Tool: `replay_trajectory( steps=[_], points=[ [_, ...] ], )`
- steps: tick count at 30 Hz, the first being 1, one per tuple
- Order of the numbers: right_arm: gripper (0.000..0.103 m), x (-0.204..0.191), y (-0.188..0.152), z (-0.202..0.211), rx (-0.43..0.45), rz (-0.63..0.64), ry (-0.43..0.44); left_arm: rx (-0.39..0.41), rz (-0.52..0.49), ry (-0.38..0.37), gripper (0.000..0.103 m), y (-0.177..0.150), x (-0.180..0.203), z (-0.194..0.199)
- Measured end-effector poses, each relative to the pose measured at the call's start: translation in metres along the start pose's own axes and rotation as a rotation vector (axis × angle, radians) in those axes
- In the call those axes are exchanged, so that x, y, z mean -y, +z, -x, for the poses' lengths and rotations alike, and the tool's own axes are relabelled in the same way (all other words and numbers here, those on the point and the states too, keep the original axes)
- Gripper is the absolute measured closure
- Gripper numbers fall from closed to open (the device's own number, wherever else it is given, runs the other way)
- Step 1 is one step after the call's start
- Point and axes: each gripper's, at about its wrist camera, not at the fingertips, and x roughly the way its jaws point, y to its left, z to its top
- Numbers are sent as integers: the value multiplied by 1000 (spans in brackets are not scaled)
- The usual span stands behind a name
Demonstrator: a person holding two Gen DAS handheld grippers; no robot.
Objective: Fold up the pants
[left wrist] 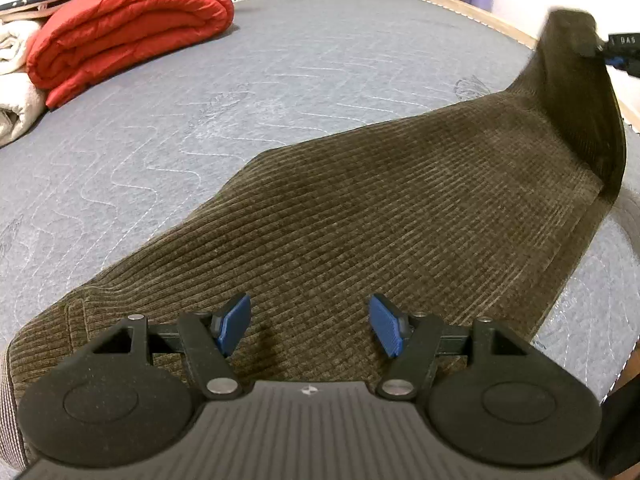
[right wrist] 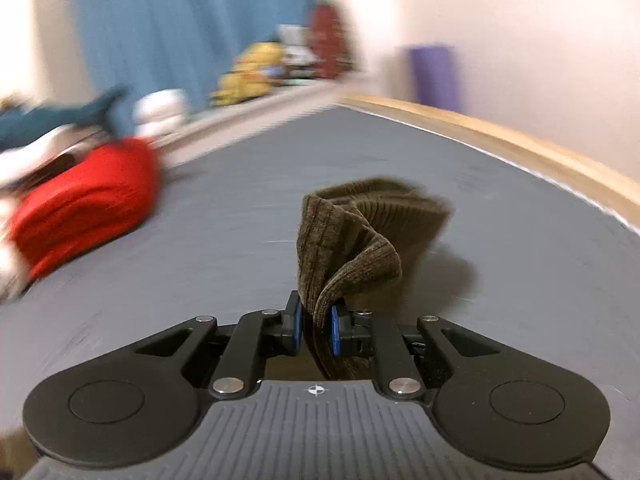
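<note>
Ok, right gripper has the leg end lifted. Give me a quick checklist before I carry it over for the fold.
1. Right gripper shut on the pants: ok, brown corduroy is pinched between its blue pads.
2. All layers of the leg end caught: cannot tell, the fabric bunches above the pads.
3. Left gripper ready to hold the other end: not ok, it is open over the fabric with nothing between its pads.
4. Rest of the pants flat on the mattress: ok, only the far end is raised.
5. Landing area clear: ok, the red quilt lies well apart from the pants.
</note>
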Motion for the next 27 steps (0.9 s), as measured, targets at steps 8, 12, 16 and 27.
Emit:
replay_trajectory(
  steps=[8, 12, 16, 27],
  points=[
    [88, -179, -82, 23, -105, 584, 396, -1, 49, 17, 32, 1, -13, -2],
    [81, -230, -146, 27, -331, 812, 618, -4, 75, 23, 31, 2, -22, -2],
    [68, -250, -164, 50, -391, 959, 803, 4, 91, 22, 29, 3, -28, 1],
    [47, -218, -53, 47, -205, 722, 606, 33, 125, 8, 29, 11, -32, 6]
  ],
)
